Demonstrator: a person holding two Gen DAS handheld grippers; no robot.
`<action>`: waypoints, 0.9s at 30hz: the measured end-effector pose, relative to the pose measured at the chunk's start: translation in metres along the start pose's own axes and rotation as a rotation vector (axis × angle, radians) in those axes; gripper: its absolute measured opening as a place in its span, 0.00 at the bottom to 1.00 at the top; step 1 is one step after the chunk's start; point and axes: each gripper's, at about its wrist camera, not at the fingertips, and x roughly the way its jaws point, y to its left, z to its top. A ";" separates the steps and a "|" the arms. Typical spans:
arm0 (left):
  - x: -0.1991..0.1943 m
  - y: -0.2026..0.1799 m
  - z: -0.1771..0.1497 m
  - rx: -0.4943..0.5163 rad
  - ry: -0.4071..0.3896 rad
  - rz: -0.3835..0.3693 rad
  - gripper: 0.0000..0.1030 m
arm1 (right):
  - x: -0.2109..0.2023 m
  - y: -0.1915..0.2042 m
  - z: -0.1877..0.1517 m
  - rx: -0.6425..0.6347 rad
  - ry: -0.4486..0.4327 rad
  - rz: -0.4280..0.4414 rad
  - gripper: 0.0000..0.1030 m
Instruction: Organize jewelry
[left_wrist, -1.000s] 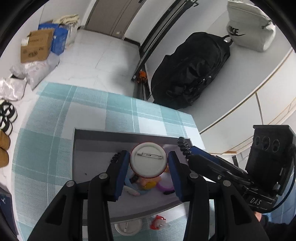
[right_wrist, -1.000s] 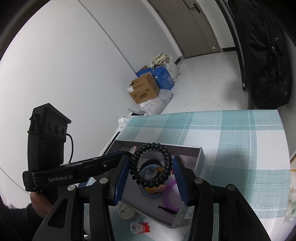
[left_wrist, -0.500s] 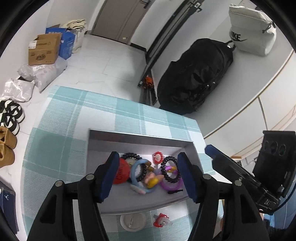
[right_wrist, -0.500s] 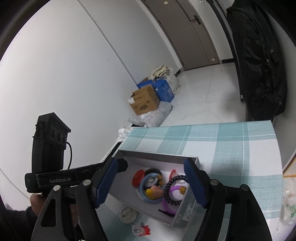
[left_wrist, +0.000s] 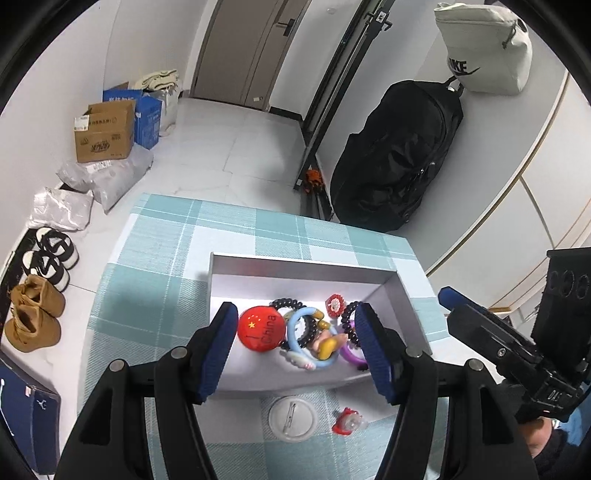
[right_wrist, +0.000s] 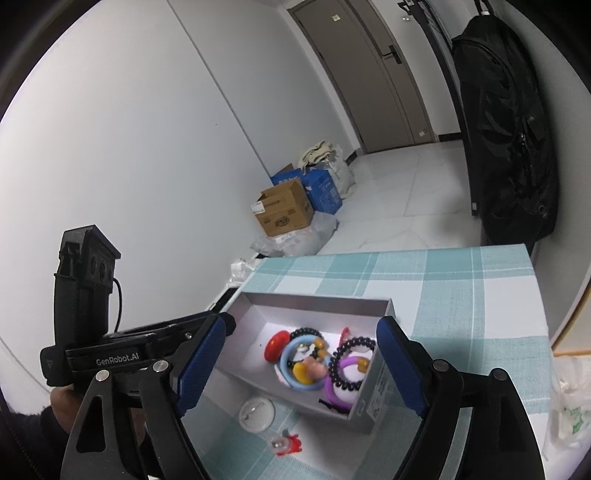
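Observation:
A grey open box (left_wrist: 303, 267) (right_wrist: 317, 301) sits on the teal checked tablecloth. Inside lie a red round badge (left_wrist: 261, 328) (right_wrist: 277, 344), a black coil hair tie (left_wrist: 350, 325) (right_wrist: 351, 363), a blue ring (left_wrist: 295, 332), a purple ring (right_wrist: 334, 384) and other small pieces. In front of the box on the cloth lie a white badge, back side up (left_wrist: 291, 416) (right_wrist: 257, 410), and a small red clip (left_wrist: 346, 424) (right_wrist: 286, 443). My left gripper (left_wrist: 301, 350) is open and empty above the box. My right gripper (right_wrist: 299, 363) is open and empty above it too.
The table's far edge (left_wrist: 258, 210) drops to a white floor. Cardboard and blue boxes (left_wrist: 107, 133) and shoes (left_wrist: 33, 321) stand at the left. A black backpack (left_wrist: 399, 155) hangs at the right. A plastic bag (right_wrist: 570, 402) lies at the table's right edge.
One second ago my left gripper held the badge and my right held the black coil hair tie. Both opened; both items lie in the box. Both grippers have risen away.

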 end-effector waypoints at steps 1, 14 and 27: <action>-0.001 -0.001 -0.001 0.006 -0.002 0.005 0.59 | -0.001 0.001 -0.001 -0.002 0.000 -0.003 0.83; -0.019 -0.016 -0.028 0.067 -0.013 0.023 0.70 | -0.019 0.014 -0.024 -0.033 0.025 -0.073 0.93; -0.027 -0.012 -0.060 0.137 0.049 0.079 0.74 | -0.013 0.030 -0.055 -0.109 0.135 -0.130 0.93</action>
